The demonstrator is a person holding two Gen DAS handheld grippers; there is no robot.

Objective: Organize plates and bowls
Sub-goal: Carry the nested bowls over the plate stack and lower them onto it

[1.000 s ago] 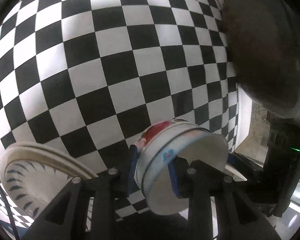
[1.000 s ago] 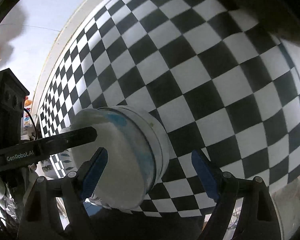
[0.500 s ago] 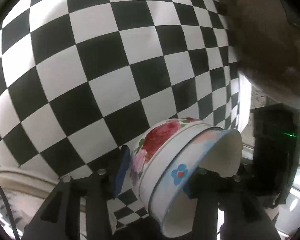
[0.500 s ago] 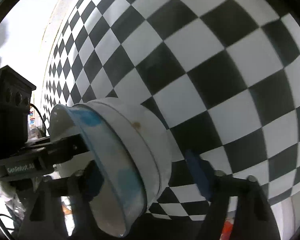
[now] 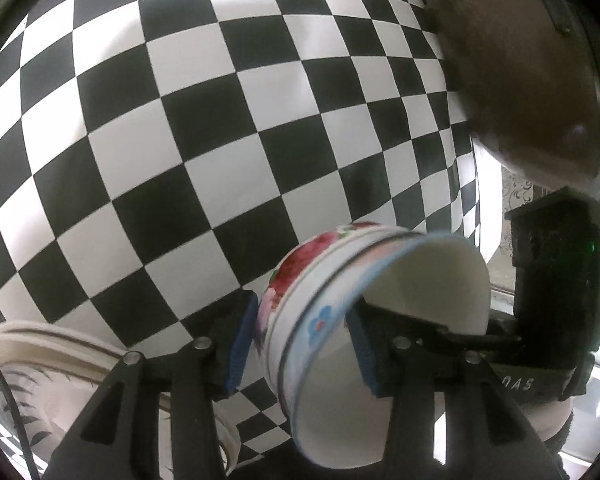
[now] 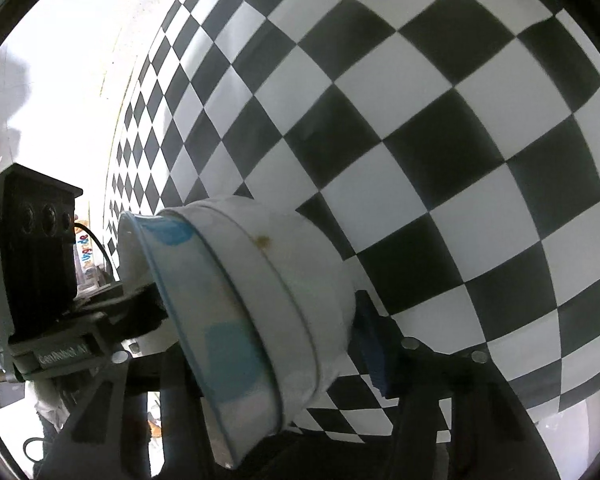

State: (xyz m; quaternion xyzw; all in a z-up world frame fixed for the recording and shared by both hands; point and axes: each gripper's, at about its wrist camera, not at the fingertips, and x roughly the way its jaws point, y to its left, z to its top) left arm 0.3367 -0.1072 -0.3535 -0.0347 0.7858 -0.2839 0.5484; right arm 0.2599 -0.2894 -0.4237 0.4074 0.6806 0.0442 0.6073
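Two nested bowls point(image 5: 324, 320), the outer with red roses, the inner with a blue rim, are tilted on their side above the checkered cloth. My left gripper point(image 5: 300, 344) is shut on their wall, one blue pad outside, one inside. In the right wrist view the same bowls point(image 6: 260, 312) sit between my right gripper's point(image 6: 268, 344) fingers, which close around them; the right blue pad point(image 6: 374, 348) lies against the bowl's base, and the left finger is hidden behind the bowls. The left gripper's body point(image 6: 36, 248) shows at the left.
A stack of white plates with dark feather marks point(image 5: 60, 376) lies at the lower left of the left wrist view. A dark brown rounded object point(image 5: 516, 68) fills the upper right. The black-and-white checkered cloth point(image 5: 220, 120) covers the table.
The bowls have tilted further onto their side and lifted slightly. The right gripper's fingers have closed from wide apart to against the bowls.
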